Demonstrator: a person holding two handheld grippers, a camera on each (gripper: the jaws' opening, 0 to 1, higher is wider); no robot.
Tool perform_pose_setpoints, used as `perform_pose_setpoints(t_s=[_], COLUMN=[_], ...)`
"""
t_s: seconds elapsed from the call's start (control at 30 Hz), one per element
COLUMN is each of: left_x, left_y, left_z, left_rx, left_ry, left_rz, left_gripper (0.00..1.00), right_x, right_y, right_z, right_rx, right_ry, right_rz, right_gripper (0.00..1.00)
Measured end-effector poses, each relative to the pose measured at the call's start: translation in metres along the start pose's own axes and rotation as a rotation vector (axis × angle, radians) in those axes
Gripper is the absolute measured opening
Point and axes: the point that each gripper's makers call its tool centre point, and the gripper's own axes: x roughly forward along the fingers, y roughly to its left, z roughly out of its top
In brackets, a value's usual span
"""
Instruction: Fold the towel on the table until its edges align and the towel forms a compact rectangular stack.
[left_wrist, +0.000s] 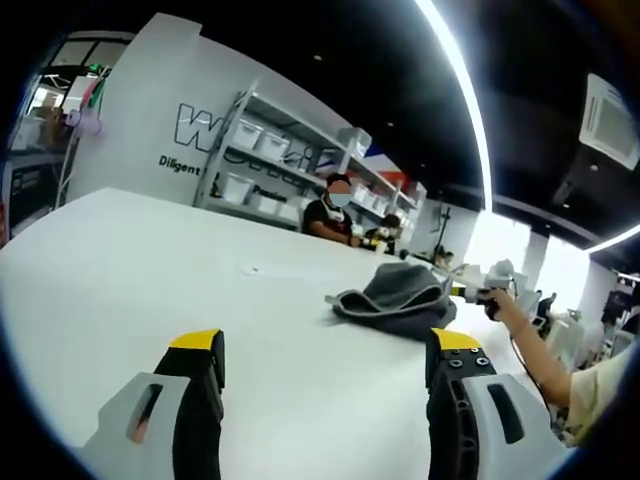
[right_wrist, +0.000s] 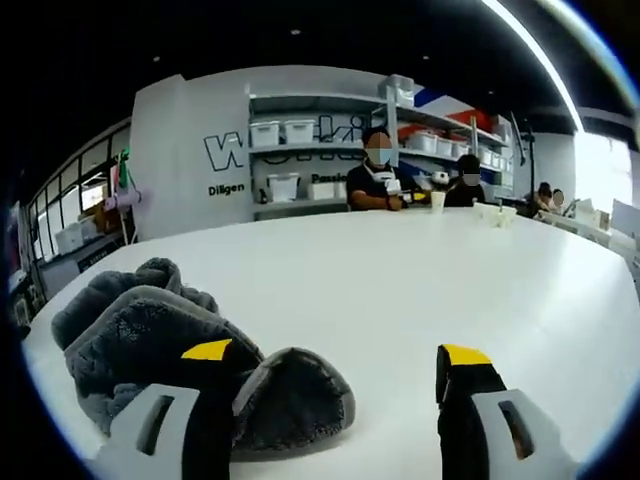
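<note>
Right gripper view: the grey towel (right_wrist: 170, 350) lies crumpled on the white counter (right_wrist: 420, 290), just ahead of the right gripper (right_wrist: 335, 375), jaws wide. The left gripper (left_wrist: 325, 365) hangs well short of it, jaws wide and empty. Locate a free corner before closing; spread the towel flat first.

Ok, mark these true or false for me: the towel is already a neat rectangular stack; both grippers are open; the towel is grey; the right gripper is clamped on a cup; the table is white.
1. The towel is a neat rectangular stack. False: it lies crumpled in a heap.
2. Both the left gripper and the right gripper are open. True: each has jaws standing apart with nothing between them.
3. The towel is grey. True.
4. The right gripper is clamped on a cup. False: it holds nothing, and the towel lies by its left jaw.
5. The table is white. True.
</note>
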Motion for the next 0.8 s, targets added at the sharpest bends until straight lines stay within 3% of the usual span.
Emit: perform_pose_setpoints(t_s=[0.23,0.8], left_x=[0.000,0.001], left_y=[-0.002,0.001], left_z=[-0.002,-0.002], left_rx=[0.001,0.003], left_ry=[0.007,0.013], left_rz=[-0.004,-0.003], left_gripper=[0.81,0.81], right_x=[-0.002,-0.016], right_y=[0.000,-0.001], right_z=[-0.001,0.027], right_rx=[-0.006,-0.077], right_ry=[0.014,-0.029], right_rz=[-0.007,-0.024], right_gripper=[0.99,0.99])
